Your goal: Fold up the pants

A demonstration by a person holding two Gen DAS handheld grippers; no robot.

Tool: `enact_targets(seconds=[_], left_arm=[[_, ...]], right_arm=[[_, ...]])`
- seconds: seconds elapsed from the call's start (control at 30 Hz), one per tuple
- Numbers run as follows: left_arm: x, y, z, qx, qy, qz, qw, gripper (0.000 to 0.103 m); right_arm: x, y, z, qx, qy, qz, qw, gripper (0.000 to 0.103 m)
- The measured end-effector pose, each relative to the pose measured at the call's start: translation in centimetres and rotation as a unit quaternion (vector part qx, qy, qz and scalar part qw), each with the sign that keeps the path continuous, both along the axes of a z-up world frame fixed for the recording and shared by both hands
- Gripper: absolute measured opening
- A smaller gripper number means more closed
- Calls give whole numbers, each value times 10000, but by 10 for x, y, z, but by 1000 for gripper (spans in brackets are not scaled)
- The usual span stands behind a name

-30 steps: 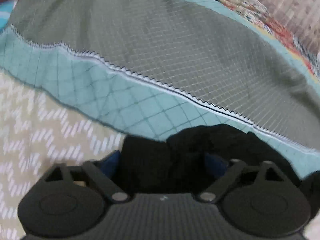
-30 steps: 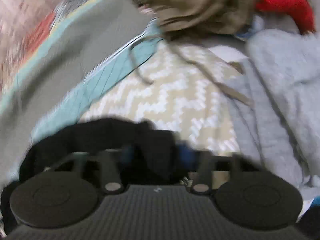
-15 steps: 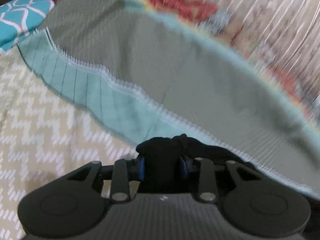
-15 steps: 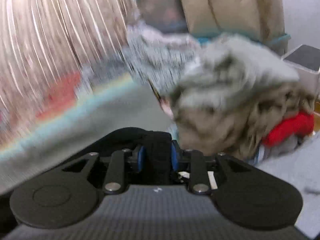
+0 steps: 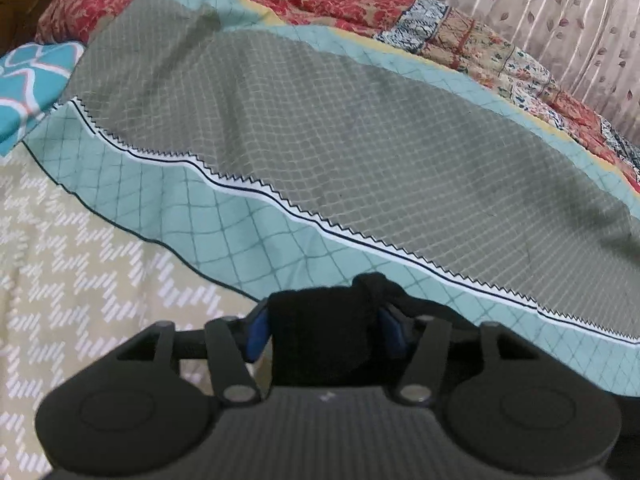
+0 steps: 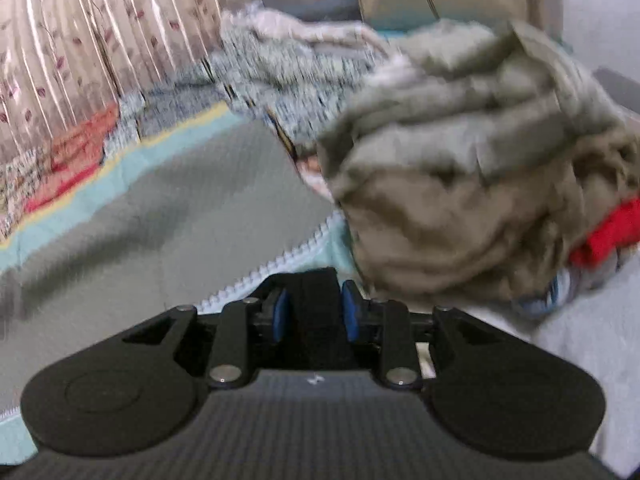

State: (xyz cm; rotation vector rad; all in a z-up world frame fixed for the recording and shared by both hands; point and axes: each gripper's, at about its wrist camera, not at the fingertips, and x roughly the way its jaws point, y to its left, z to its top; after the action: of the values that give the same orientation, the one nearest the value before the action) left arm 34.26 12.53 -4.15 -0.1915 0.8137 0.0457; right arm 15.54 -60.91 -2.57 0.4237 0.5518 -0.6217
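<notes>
The black pants [image 5: 320, 332] are bunched between the blue pads of my left gripper [image 5: 323, 328], which is shut on them above the bed. My right gripper [image 6: 313, 312] is shut on another black fold of the pants [image 6: 316, 320], held up over the bed. Most of the pants hang below both grippers, out of view.
A grey and teal quilted blanket [image 5: 340, 128] lies across the bed over a beige zigzag sheet [image 5: 80, 280]. A pile of olive, red and grey clothes [image 6: 480, 184] sits at the right. A curtain [image 6: 80, 48] hangs behind.
Both grippers closed tighter on the black pants and lifted them. The right view swung up from the sheet toward the curtain and clothes pile.
</notes>
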Motion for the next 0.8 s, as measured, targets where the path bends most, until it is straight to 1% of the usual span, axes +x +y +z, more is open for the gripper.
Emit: enact_targets(seconds=[0.03, 0.07, 0.1, 0.13, 0.17, 0.23, 0.33, 0.37, 0.43, 0.47, 0.53, 0.63, 0.73, 0.8], left_arm=[[1, 1, 0, 78, -33, 33, 10000, 67], [1, 0, 0, 183, -66, 66, 9998, 84], [3, -1, -1, 298, -106, 101, 9994, 96], [6, -2, -2, 380, -107, 106, 9992, 99], [10, -3, -6, 391, -57, 68, 9992, 100], [20, -6, -14, 319, 186, -12, 9993, 100], [24, -10, -24, 334, 361, 47, 9988, 99], [22, -10, -24, 334, 363, 28, 9988, 98], [13, -7, -20, 356, 387, -6, 9986, 97], [4, -4, -15, 336, 357, -56, 9988, 96], [-22, 5, -3, 278, 242, -247, 9990, 96], [-68, 22, 12, 100, 208, -479, 9986, 97], [-113, 38, 17, -273, 414, -542, 9973, 99], [-140, 44, 15, -545, 579, -535, 9954, 100]], right_arm=[[4, 2, 3, -89, 55, 31, 9999, 32], [15, 2, 0, -142, 162, 74, 9997, 33], [21, 1, -4, -181, 292, 103, 9994, 37], [28, 0, -8, -187, 443, 141, 9987, 53], [35, -3, -15, -204, 581, 111, 9980, 58], [35, -7, -18, -235, 670, -83, 9974, 58], [14, -12, -17, 132, 454, -244, 9986, 58], [6, -11, -14, 199, 376, -216, 9989, 58], [-15, -6, -8, 261, 365, -40, 9990, 58], [-25, -3, -5, 267, 352, 60, 9990, 58], [-64, 9, 4, 237, 220, 355, 9988, 58], [-123, 25, 9, 64, 285, 680, 9973, 58], [-187, 44, 9, -153, 522, 776, 9955, 58], [-211, 48, 4, -205, 647, 759, 9948, 58]])
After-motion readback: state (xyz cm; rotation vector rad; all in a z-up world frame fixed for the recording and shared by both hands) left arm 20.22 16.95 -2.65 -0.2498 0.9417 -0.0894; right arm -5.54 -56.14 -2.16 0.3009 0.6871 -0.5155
